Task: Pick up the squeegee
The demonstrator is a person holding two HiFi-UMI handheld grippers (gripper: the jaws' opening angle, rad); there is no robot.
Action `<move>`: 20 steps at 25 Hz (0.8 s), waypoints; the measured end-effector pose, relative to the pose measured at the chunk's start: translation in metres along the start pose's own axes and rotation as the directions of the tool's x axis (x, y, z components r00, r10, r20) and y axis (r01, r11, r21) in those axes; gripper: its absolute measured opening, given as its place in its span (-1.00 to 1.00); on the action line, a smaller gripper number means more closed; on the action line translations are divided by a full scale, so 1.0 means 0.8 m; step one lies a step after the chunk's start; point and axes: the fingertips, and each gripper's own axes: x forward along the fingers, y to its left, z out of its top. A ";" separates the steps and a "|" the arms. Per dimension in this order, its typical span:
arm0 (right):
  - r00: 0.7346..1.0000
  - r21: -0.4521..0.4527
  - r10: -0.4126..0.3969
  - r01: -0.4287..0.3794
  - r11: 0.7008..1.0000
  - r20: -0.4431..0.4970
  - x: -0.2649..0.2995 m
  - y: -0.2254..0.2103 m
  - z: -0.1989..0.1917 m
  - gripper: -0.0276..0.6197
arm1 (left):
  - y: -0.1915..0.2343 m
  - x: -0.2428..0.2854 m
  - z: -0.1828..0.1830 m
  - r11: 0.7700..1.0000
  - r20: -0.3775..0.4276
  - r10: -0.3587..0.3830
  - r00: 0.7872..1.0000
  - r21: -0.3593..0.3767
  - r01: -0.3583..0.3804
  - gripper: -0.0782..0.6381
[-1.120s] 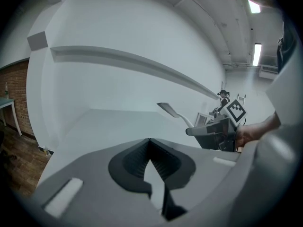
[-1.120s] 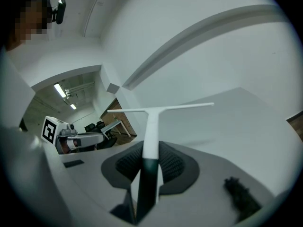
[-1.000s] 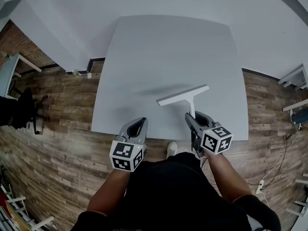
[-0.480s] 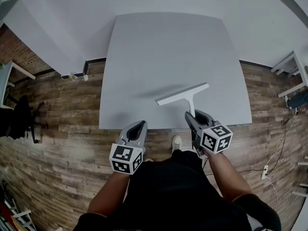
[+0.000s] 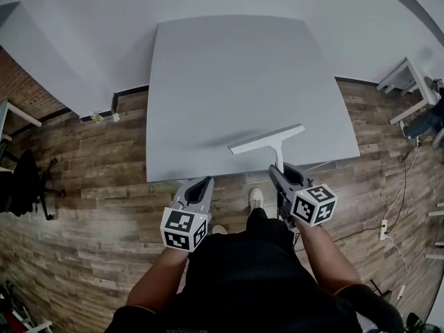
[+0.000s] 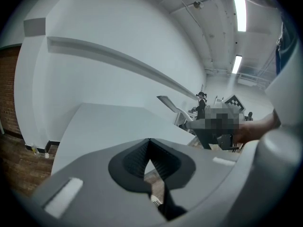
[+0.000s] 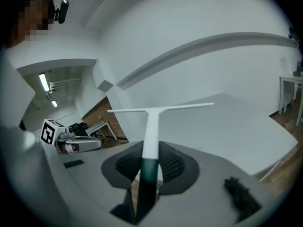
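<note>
The squeegee (image 5: 268, 139) has a white blade and a white stem that ends in a dark green handle (image 7: 147, 174). It is off the table, its blade hanging over the grey table's (image 5: 236, 68) near edge. My right gripper (image 5: 280, 171) is shut on the handle, and the stem (image 7: 152, 126) rises from between the jaws. My left gripper (image 5: 206, 182) hovers over the floor just before the table edge, shut with nothing in it; its jaw tips (image 6: 149, 142) meet. The squeegee's blade (image 6: 169, 102) also shows at the right of the left gripper view.
Wood-plank floor (image 5: 83, 186) surrounds the table, which stands against a white wall (image 5: 83, 19). White furniture (image 5: 402, 82) stands at the right and a dark chair (image 5: 24, 179) at the left. The person's shoe (image 5: 256, 198) is near the table's front edge.
Both grippers and the held squeegee have drawn back from the table: they were over its front edge and now hang over the floor. The grip is unchanged.
</note>
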 end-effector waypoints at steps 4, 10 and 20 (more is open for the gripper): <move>1.000 0.002 -0.025 0.025 1.000 0.001 -0.023 0.014 -0.006 -0.63 | -0.010 -0.013 -0.007 1.000 -0.006 -0.031 1.000 0.006 0.031 -0.76; 0.999 -0.007 -0.043 0.043 0.999 0.007 -0.054 0.015 -0.008 -0.63 | -0.028 -0.021 -0.013 1.000 0.004 -0.028 1.000 -0.003 0.028 -0.76; 1.000 -0.031 0.004 -0.003 1.000 0.028 -0.124 -0.040 0.007 -0.63 | -0.102 0.014 0.000 0.999 0.028 0.040 0.999 -0.012 -0.040 -0.76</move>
